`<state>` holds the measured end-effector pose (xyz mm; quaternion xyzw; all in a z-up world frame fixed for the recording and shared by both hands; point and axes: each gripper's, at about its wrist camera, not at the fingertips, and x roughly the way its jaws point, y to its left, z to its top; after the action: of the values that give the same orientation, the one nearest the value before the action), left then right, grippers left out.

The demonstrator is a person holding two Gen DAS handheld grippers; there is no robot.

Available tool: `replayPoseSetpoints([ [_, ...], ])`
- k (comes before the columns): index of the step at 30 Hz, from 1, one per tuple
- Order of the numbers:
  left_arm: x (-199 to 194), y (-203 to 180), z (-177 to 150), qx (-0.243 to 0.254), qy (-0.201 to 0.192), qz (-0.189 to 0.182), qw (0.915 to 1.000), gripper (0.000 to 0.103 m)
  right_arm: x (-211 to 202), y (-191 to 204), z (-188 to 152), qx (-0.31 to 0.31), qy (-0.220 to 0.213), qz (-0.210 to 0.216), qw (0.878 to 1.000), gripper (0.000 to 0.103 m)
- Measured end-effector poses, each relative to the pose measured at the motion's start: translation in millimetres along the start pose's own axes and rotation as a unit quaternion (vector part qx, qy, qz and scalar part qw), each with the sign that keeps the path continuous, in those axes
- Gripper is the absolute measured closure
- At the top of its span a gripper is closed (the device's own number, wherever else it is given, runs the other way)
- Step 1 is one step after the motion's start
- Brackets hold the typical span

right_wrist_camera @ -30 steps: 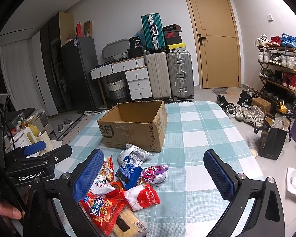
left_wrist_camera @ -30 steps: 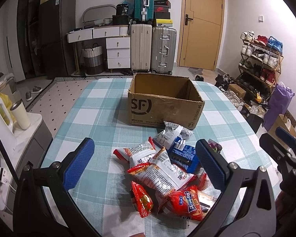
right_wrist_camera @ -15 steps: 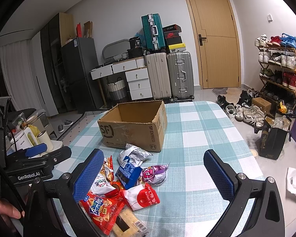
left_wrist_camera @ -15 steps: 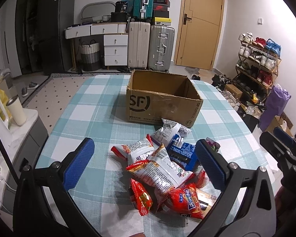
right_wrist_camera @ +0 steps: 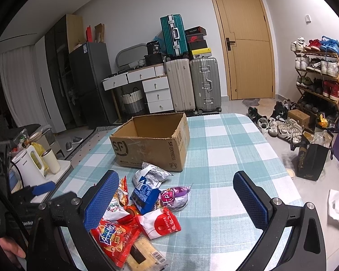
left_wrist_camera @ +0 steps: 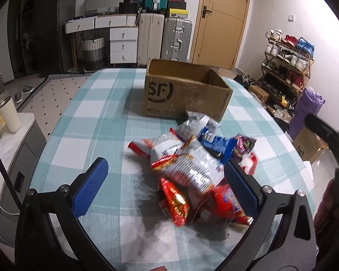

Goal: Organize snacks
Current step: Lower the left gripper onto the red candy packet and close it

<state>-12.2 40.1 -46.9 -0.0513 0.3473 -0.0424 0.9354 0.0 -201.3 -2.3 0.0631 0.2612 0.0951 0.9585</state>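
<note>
A pile of snack packets lies on the checked tablecloth, also in the right wrist view. An open, empty-looking cardboard SF box stands just behind the pile, also in the right wrist view. My left gripper is open and empty, low over the near edge of the pile, with a red packet between its fingers. My right gripper is open and empty, to the right of the pile, above a red and white packet.
The table's right edge drops to a floor with shoes and bags. A kettle and cup stand on a low unit left of the table. Suitcases and drawers line the back wall.
My left gripper has moved forward and lower toward the snack pile, which now looks larger and closer. My right gripper has stayed nearly still.
</note>
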Motion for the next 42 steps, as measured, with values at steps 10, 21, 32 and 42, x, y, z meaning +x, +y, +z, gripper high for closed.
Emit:
replayPoseSetpoints([
  [10, 22, 13, -15, -0.016, 0.029, -0.012, 0.9994, 0.001, 0, -1, 0, 0.000, 0.000, -0.001, 1.000, 0.000],
  [21, 53, 29, -22, -0.047, 0.071, -0.007, 0.9964, 0.001, 0, -1, 0, 0.000, 0.001, -0.001, 1.000, 0.000],
  [32, 81, 29, -36, -0.066, 0.128, -0.028, 0.9891, 0.016, 0, -7, -9, 0.005, 0.005, 0.002, 1.000, 0.000],
  [42, 88, 32, -43, -0.078, 0.144, -0.053, 0.9851, 0.046, 0, -9, -15, 0.005, 0.008, 0.002, 1.000, 0.000],
])
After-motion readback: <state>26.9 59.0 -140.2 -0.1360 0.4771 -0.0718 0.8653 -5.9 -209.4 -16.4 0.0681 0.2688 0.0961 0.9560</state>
